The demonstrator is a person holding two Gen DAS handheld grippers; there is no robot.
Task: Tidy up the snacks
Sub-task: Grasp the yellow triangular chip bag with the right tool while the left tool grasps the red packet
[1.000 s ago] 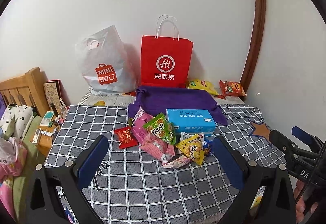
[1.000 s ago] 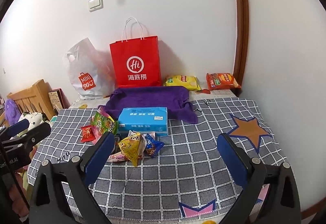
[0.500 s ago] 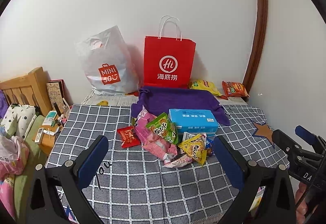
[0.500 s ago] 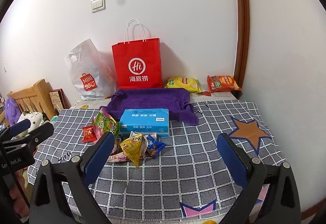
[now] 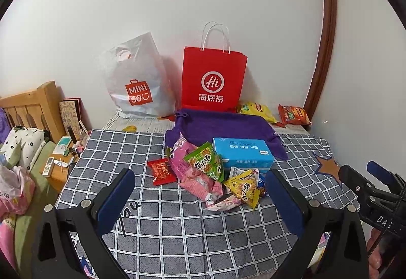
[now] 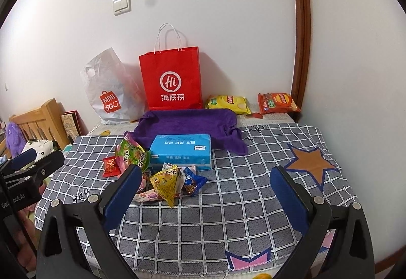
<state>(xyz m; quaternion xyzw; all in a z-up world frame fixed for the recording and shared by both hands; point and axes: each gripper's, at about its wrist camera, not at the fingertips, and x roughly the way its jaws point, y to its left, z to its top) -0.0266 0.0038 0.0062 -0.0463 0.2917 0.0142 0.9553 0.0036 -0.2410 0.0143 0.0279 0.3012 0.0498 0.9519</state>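
left gripper (image 5: 200, 200) spread wide above the checked cloth (image 5: 177, 233), right gripper (image 6: 205, 192) likewise spread and holding nothing, snack packets (image 5: 210, 172) heaped mid-cloth against a blue tissue box (image 5: 242, 156), purple towel (image 5: 225, 124) behind, red paper bag (image 5: 213, 81) at the wall

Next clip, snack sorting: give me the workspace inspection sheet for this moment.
Surface: grey checked cloth with star prints covers the table.
Job's things: snack packets piled mid-table, among them a red packet, pink packet, green packet and yellow packet; two chip bags lie by the wall.
Clutter: blue tissue box, purple towel, red paper bag, white plastic bag.
Grippers: left gripper and right gripper both open, empty, above the cloth.
Cables: nothing seen.
Surroundings: white wall, light switch, wooden headboard at left.
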